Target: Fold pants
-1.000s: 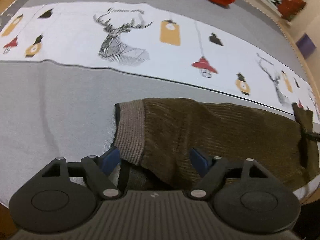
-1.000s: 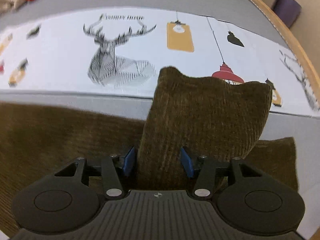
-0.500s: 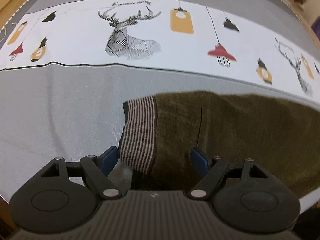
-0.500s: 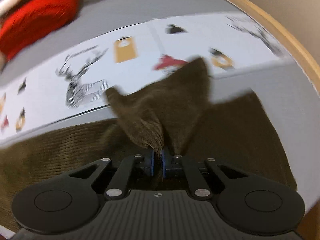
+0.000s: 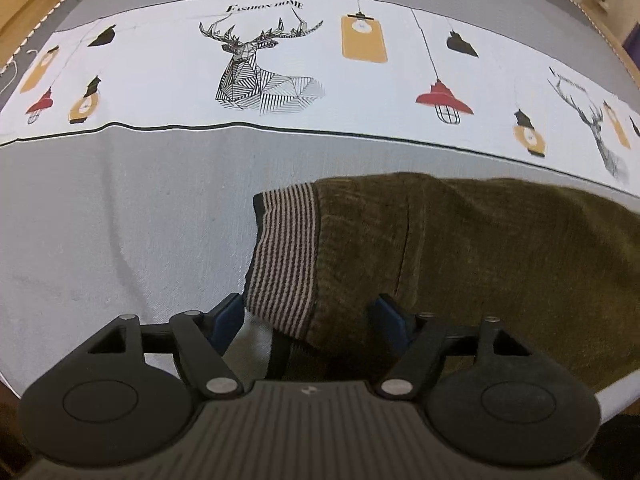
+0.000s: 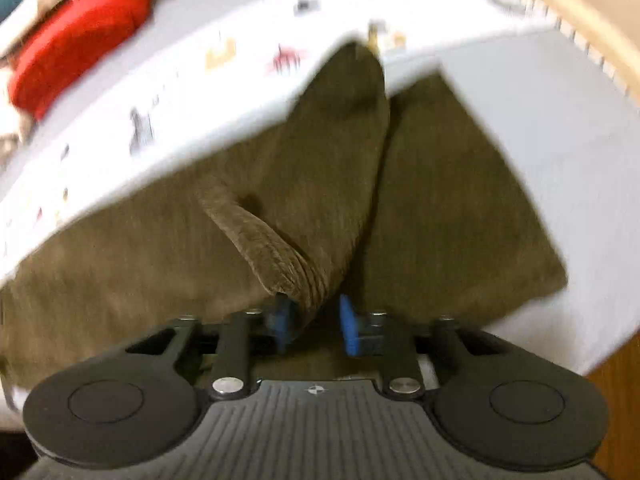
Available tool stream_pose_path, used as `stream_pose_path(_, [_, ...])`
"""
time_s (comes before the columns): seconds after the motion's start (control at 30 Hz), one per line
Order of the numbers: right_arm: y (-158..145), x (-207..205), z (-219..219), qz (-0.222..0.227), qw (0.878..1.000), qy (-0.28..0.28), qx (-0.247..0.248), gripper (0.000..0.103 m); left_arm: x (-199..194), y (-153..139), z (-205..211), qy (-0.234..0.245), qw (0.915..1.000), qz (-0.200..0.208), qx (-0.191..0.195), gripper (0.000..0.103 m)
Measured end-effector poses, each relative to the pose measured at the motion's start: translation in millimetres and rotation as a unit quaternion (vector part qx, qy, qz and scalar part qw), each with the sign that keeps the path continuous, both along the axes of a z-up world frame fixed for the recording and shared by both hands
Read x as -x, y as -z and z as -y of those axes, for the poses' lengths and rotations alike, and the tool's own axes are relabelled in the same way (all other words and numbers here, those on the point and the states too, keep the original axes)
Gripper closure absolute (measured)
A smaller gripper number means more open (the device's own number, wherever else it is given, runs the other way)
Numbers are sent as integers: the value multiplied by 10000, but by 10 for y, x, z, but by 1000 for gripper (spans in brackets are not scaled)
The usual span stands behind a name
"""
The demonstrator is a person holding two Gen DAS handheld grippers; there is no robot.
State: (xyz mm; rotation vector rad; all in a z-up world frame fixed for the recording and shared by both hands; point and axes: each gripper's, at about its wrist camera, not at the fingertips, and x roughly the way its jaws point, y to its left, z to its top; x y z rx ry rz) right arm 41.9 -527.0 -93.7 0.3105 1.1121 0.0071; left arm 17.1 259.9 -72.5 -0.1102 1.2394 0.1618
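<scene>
Lying lengthwise across the grey tablecloth (image 5: 120,216), the olive-brown corduroy pants (image 5: 480,248) were caught mid-fold. Nearest, the striped ribbed waistband (image 5: 284,252) was straddled, ungripped, by the wide, slightly closing left gripper (image 5: 308,316). At the far end, a lifted hem fold (image 6: 280,256) was seen between the opening right gripper (image 6: 312,320) jaws, its release unclear through blur.

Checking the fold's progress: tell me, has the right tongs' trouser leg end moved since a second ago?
Yes. The leg end between the opening right tongs has swung left, off the red lamp print, over the pants.
</scene>
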Motion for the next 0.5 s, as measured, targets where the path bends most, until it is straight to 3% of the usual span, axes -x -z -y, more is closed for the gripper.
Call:
stream_pose_path(0.13, [-130,-105,-205,586,9969,-291,428,63,-56,25,57,33,9999,-64,-111,23])
stream_pose_path(0.27, [-139,-233,-413,847,9913,-706,718,56,-63,64,37,62,9999,-95,-114,23])
stream_pose_path(0.5, [149,-459,-913,323,9731,-1832,1360,52,-69,110,-55,38,9998,-149,82,23])
